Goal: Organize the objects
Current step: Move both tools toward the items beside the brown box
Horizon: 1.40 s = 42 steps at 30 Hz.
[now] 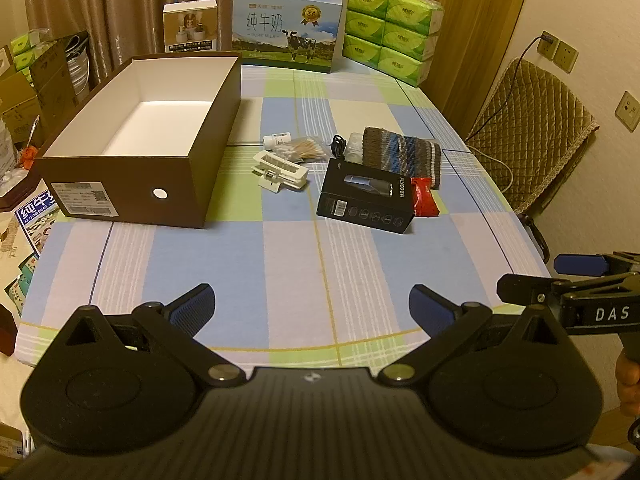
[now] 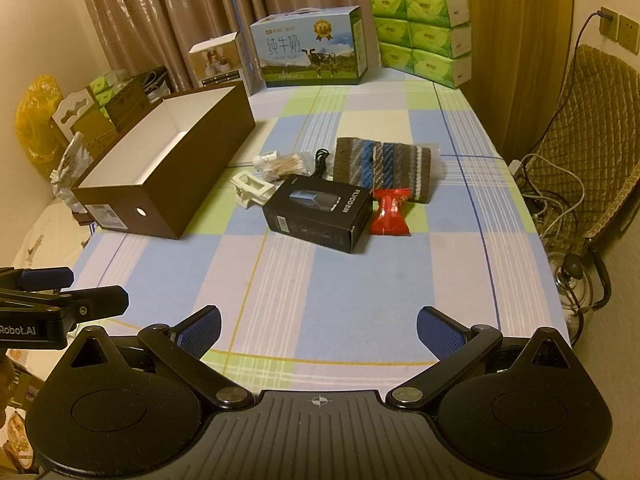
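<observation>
Both tongs released: left gripper point(image 1: 312, 304), right gripper point(image 2: 318, 326). Black razor box point(image 2: 316, 216) looks rigid, light; grip across its short sides.

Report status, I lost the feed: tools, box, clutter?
Left tool and right tool open, empty. Brown box empty. Black carton, red packet, striped cloth loose on table. Path clear.

A lived-in home room. A table under a checked blue-and-green cloth point(image 1: 280, 248) stands before brown pleated curtains point(image 1: 120, 4). Stacked green tissue packs point(image 1: 390, 32) and a quilted tan chair point(image 1: 536, 128) flank it.
</observation>
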Available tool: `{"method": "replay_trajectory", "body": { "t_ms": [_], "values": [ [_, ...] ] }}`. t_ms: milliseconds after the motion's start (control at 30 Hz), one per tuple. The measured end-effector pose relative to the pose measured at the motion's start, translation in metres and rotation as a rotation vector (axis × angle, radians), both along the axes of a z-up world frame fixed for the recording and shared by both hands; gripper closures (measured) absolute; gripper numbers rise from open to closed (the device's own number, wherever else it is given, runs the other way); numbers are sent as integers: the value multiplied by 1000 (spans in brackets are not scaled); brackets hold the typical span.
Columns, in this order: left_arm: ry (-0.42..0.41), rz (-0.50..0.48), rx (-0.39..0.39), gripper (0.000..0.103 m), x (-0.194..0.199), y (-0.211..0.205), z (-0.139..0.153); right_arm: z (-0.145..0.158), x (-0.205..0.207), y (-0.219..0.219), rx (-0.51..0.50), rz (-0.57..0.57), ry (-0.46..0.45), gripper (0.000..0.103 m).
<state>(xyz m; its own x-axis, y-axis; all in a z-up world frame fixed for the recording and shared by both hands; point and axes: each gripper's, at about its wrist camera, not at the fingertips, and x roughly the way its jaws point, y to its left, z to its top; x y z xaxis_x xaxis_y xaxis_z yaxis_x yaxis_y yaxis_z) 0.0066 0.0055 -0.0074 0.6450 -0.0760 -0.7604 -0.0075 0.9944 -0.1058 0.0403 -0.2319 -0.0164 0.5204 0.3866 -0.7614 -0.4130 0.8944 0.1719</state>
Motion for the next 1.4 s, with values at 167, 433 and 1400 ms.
{"method": "replay_trajectory", "body": {
  "t_ms": [167,433,1400],
  "values": [
    [1,1,-1,1,0,0,0,0,1,0,-1,-1,1,2],
    [7,3,-2,1,6,-5,0,-1,3,-1,0,-1,1,2],
    [32,24,-18,1,44,-7,-4,-6,40,3,-9,22,27,2]
  ]
}}
